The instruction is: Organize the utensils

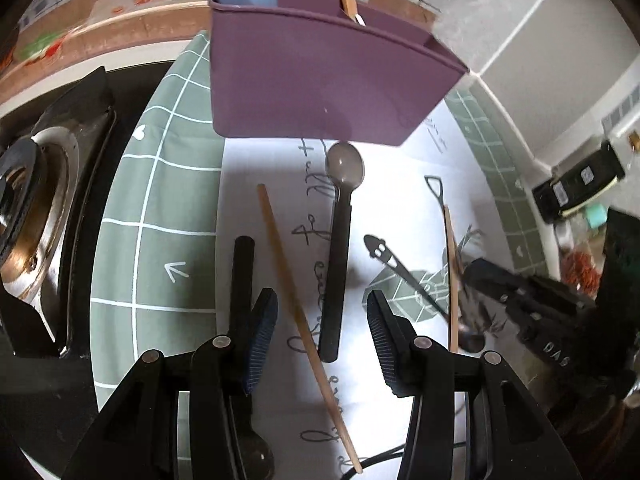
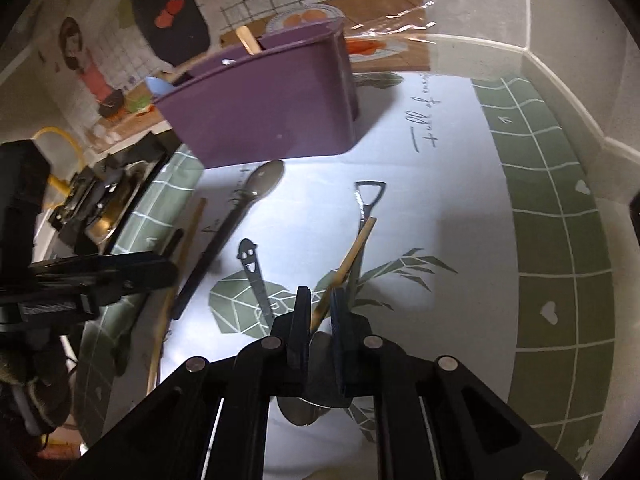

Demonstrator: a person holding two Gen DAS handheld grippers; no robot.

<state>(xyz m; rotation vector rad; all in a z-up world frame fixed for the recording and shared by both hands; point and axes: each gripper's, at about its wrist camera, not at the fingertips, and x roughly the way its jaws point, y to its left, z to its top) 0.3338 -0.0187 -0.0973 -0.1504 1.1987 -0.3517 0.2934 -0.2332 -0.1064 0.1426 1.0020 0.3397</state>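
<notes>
Green-checked mat on the bench is carrying the loose utensils, with the purple caddy sitting beyond them. Right hand-held gripper is clamping a chopstick whose long axis is pointing up and away toward the caddy. Left hand-held gripper is gaping open over the other chopstick, lying lengthwise between its jaws.

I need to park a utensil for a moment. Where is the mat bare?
Bare: the white mat between the shovel-handled spoon and the green grid border. Crowded: in front of the purple holder, where chopsticks and the black spoon lie.
</notes>
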